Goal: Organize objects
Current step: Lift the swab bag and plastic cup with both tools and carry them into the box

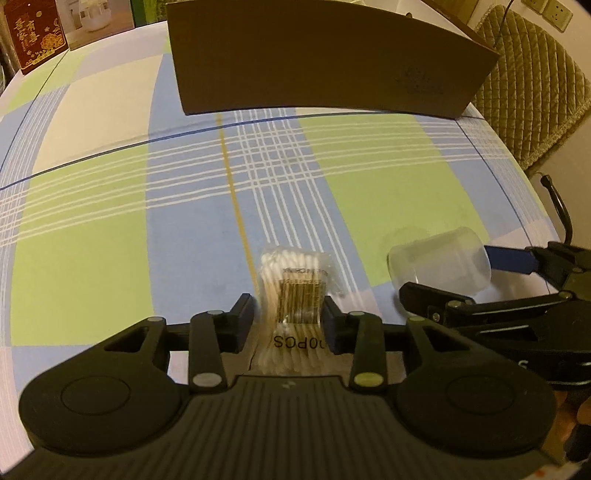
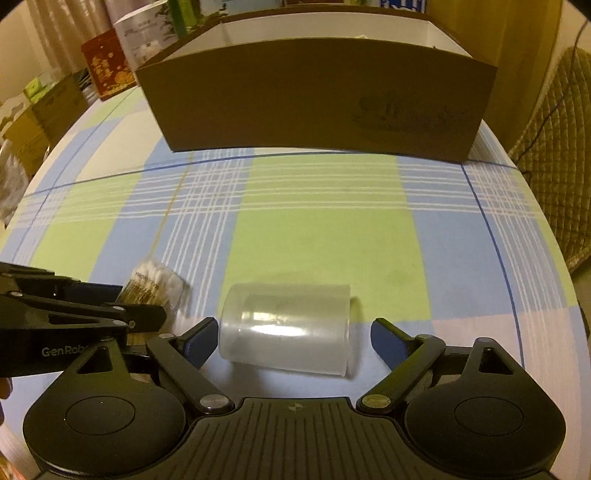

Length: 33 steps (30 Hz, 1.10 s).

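- Pinching a clear packet of cotton swabs (image 1: 293, 295) between its two fingers, the left tool (image 1: 290, 314) has both pads pressed against the packet's sides.
- The packet sits low over the checked cloth of the bench (image 1: 110, 229), its printed label facing up; whether it touches the cloth cannot be told.
- Beside it, to its right, a clear plastic cup (image 2: 286, 328) lies on its side on the bench.
- The right tool (image 2: 291, 336) is spread wide, one finger at each end of the cup: the left finger looks close to or touching the cup's end, while the right finger stands apart from it.
- In the left wrist view the cup (image 1: 439, 264) lies between the right tool's blue-padded fingers.
- A brown cardboard box (image 2: 317, 99) stands further back on the bench, well apart from both items, its top open and the inner walls white.
- Behind the bench's left far edge stand a red printed carton (image 1: 35, 35) and other packages.
- A quilted chair back (image 1: 532, 77) rises by the bench's right side.
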{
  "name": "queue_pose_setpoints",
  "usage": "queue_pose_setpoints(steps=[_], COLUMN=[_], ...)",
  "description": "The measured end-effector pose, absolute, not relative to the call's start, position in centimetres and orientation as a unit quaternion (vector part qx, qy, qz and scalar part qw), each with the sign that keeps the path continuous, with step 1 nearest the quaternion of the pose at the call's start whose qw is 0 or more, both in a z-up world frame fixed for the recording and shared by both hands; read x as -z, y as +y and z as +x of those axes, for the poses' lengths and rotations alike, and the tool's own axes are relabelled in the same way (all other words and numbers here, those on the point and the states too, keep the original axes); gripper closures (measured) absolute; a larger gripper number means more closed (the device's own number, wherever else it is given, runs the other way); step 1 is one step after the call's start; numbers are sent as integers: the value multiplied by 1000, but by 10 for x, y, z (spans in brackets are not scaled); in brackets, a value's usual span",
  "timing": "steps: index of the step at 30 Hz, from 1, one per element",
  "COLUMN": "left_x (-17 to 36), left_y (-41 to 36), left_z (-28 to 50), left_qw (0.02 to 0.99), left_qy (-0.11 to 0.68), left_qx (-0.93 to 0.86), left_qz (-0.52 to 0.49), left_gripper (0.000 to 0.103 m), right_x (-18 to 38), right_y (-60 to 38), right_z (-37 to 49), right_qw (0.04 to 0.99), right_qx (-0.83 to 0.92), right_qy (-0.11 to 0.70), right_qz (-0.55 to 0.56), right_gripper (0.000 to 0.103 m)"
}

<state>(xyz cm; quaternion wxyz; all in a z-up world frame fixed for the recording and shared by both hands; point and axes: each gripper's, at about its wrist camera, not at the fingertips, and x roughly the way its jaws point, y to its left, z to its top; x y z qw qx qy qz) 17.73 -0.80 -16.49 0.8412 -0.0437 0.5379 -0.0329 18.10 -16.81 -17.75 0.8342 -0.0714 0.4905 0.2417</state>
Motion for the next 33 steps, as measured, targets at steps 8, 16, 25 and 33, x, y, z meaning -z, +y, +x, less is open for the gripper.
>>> queue_pose_setpoints(steps=[8,16,25,33], left_x=[166,166,165,141], left_y=[-15,-17,-15,-7], left_z=[181,179,178,180], left_qw=[846,846,845,855], left_qy=[530,531,532,515], left_qx=[43,48,48,48], left_qz=[-30,-29,-30,-39], left_gripper=[80,83,85,85], right_x=[179,181,176,156], right_y=[-164,-163,-164,-167], right_z=[176,177,176,179], right_qw=[834,833,832,838], right_qx=[-249,-251,-256,-263], right_qy=[484,485,486,473], right_qz=[-87,-86,-81,-66], right_gripper=[35,35,35,35])
